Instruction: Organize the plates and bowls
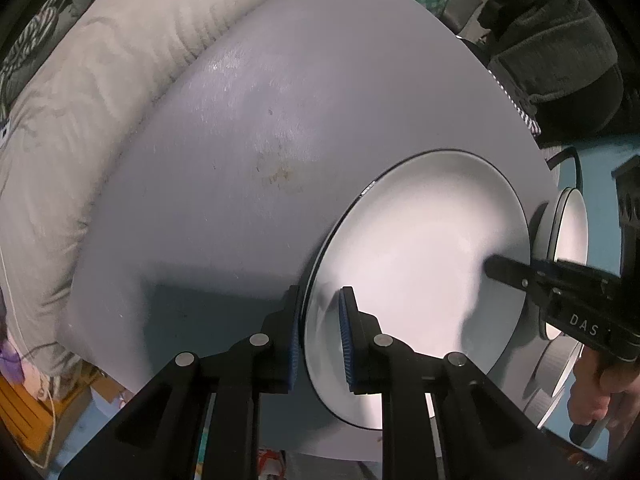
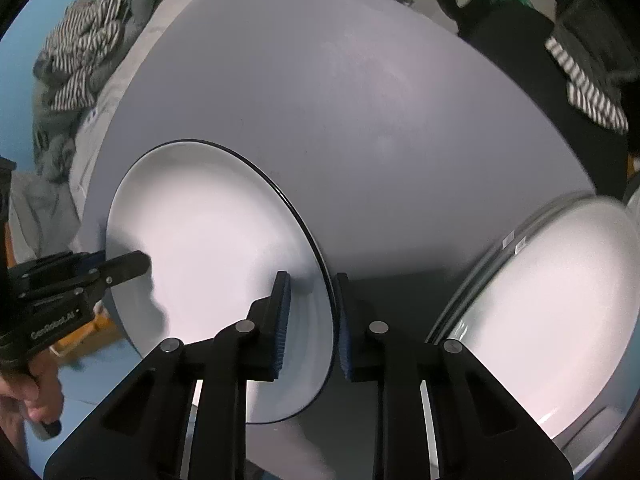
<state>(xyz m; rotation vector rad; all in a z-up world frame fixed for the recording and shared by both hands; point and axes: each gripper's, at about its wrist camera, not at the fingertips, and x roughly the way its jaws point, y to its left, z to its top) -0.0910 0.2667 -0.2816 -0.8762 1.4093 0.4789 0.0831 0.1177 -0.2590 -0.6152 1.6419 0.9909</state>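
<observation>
stiff, glossy white plate point(image 1: 420, 248) on the table point(image 1: 240, 160), likely slippery and breakable: left gripper point(image 1: 320, 340) and right gripper point(image 2: 310, 320) pinching opposite rims, best held there.

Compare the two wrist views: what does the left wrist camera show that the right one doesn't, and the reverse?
Left wrist only: brownish stains on the table and a pale quilted blanket beyond it. Right wrist only: a close look into the white bowl beside the plate, and the striped clothes. Both: the grey table, and the black-rimmed plate with the left gripper and right gripper each closed on opposite edges.
</observation>
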